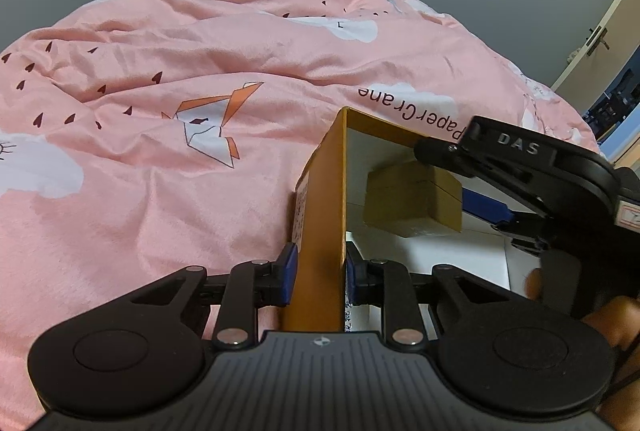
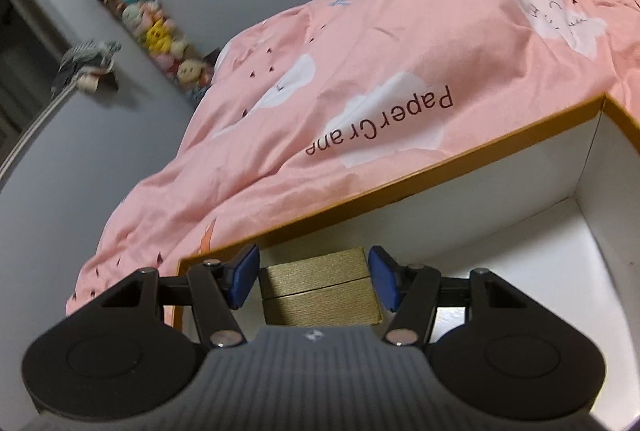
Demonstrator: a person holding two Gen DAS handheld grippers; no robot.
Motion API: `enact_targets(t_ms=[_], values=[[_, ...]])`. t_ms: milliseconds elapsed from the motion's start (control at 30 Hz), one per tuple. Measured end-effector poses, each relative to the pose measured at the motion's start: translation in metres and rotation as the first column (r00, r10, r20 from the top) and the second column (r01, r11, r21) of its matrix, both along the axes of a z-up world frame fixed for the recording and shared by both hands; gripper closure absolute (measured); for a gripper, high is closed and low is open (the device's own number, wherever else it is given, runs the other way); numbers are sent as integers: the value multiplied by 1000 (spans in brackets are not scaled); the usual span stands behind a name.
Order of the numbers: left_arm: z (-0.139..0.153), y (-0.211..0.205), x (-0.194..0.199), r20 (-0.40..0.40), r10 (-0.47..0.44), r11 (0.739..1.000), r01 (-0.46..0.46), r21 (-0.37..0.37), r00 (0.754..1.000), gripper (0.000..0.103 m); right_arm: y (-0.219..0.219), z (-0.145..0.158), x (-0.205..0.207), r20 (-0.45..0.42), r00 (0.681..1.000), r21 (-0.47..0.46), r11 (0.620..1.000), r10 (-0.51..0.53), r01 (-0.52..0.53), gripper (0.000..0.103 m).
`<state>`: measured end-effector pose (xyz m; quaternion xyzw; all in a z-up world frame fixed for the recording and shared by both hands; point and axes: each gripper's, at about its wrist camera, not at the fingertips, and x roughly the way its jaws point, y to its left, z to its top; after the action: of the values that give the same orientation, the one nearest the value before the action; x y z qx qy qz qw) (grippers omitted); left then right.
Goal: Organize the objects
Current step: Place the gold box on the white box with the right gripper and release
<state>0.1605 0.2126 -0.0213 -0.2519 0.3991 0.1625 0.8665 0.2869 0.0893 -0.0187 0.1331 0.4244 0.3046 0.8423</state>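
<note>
Pinching the near side wall of the orange box (image 1: 324,191) with the left hand-held gripper (image 1: 320,273), nearly closed, one blue pad flat against the outer orange face and the other against the white inner face; reads as a steadying hold, with the box seemingly set on the bed. Just beyond, straddling the small gold box (image 2: 320,291) with the right hand-held gripper (image 2: 314,279), about half open, a blue pad on either side with a sliver of gap at each, so not gripping it. Rests on the white floor of the orange box, toward the corner by the clamped wall, lid seam level. Probably the placing step, or else the start of a pick: cannot tell which from here. If placing, calls next for lifting the right hand-held gripper straight up and clear of the rim without nudging the gold box, keeping the left clamp firm. If picking, calls for closing squarely on the two side faces first. Farther off, spread over the bed, a rumpled pink duvet (image 1: 200,71) printed with clouds and paper cranes; farthest, against the grey wall, a column of plush toys (image 2: 156,31)
</note>
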Motion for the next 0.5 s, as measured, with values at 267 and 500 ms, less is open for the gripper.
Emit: enact_targets(t_ms=[267,500], values=[[-4,3,3,4,-6,1000,6,-13,1000,75,16,-16,0,-6,1000,-29,999,16,-16,41],[-5,3,5,6,-7,1000,7,-18,1000,77,24,-25,4,-68,993,-30,995,93,-96,40]])
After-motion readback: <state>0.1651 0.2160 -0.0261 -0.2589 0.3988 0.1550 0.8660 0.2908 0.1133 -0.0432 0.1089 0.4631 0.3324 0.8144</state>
